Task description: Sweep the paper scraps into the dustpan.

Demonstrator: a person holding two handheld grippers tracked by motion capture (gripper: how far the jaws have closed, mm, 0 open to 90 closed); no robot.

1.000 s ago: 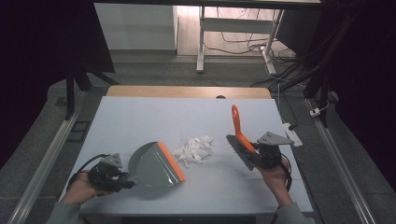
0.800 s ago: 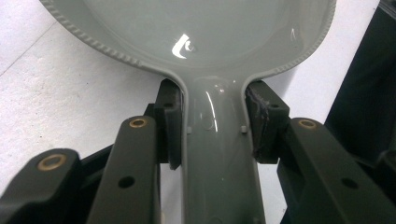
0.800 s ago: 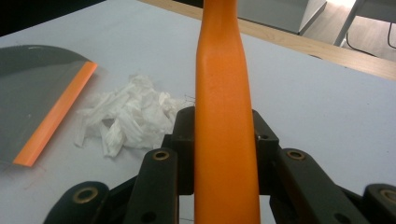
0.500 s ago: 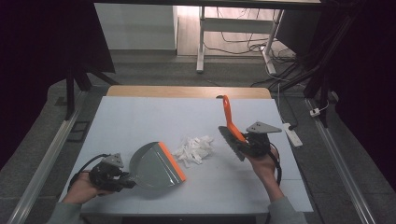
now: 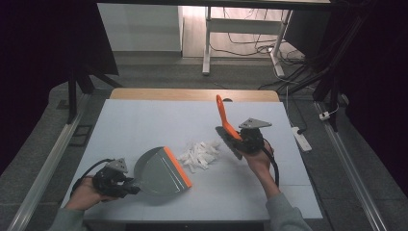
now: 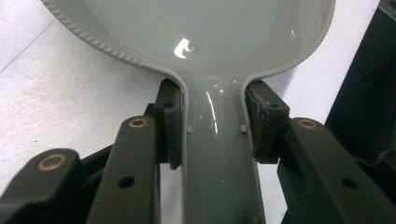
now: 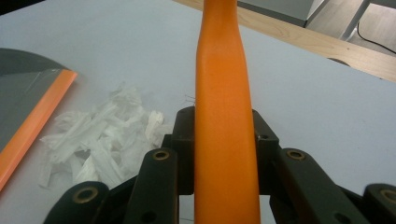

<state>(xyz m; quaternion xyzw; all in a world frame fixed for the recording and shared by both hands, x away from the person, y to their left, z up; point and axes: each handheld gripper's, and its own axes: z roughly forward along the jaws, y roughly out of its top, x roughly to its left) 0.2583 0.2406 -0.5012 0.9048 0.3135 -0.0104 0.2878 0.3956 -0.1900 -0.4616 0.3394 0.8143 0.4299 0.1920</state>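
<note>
A grey dustpan (image 5: 159, 171) with an orange lip lies flat at the table's front left; my left gripper (image 5: 126, 184) is shut on its handle (image 6: 219, 154). A pile of white paper shreds (image 5: 199, 154) (image 7: 102, 140) sits just right of the dustpan's lip. To the right of the pile, my right gripper (image 5: 240, 139) is shut on a brush whose orange handle (image 5: 223, 118) (image 7: 225, 130) points up and away. The brush's dark head (image 5: 228, 142) hangs close over the table right beside the shreds.
The light blue table top (image 5: 144, 125) has a wooden back edge (image 5: 192, 94). A white power strip (image 5: 300, 137) lies on the floor past the table's right side. Cables and a white frame stand on the floor beyond.
My right gripper has carried the brush leftward to the paper shreds, and the handle has tilted further away. The left gripper and the dustpan have stayed still.
</note>
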